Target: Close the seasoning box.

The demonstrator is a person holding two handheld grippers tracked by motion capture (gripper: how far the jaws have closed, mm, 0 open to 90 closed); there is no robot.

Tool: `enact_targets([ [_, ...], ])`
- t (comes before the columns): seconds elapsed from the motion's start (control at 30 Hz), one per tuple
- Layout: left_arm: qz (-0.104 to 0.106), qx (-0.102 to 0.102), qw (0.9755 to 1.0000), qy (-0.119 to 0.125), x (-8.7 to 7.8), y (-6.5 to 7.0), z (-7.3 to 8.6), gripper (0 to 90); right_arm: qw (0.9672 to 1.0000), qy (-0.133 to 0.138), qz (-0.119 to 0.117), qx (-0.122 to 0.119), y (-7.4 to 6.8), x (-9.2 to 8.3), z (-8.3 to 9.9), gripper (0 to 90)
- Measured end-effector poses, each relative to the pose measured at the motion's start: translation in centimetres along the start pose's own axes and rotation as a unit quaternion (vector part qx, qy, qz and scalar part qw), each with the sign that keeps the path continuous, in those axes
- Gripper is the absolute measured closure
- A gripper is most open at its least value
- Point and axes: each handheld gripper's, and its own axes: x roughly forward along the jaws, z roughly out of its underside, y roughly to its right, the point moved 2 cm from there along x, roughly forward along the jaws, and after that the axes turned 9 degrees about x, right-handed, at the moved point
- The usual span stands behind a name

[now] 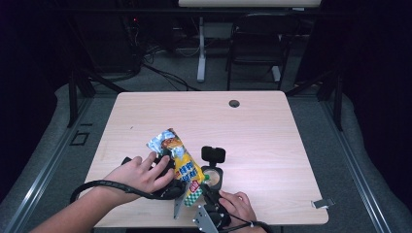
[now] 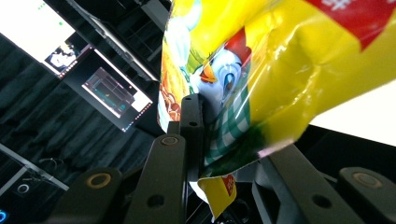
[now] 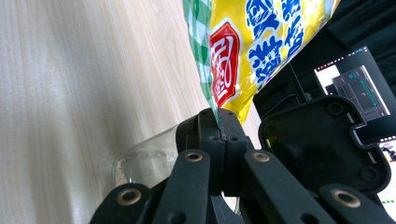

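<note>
High view: both grippers' fingers pinch the snack bag above a lidded glass jar

Table evenly lit, surroundings dark; glare on the close, blurred packet

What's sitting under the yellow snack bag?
Below the yellow snack bag sits a clear jar with its black lid flipped open, on the table. The bag partly covers the jar, so its contents are unclear.

The high view looks down on the table; both gripper views sit close against the snack bag.
</note>
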Motion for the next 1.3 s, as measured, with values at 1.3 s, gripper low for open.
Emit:
enact_targets([
  [1.3,0.0,0.018,0.9998,-0.01,-0.54,-0.84,0.37,78.8,0.9999,-0.005,0.009,0.01,0.19,-0.21,-0.21,90.0],
])
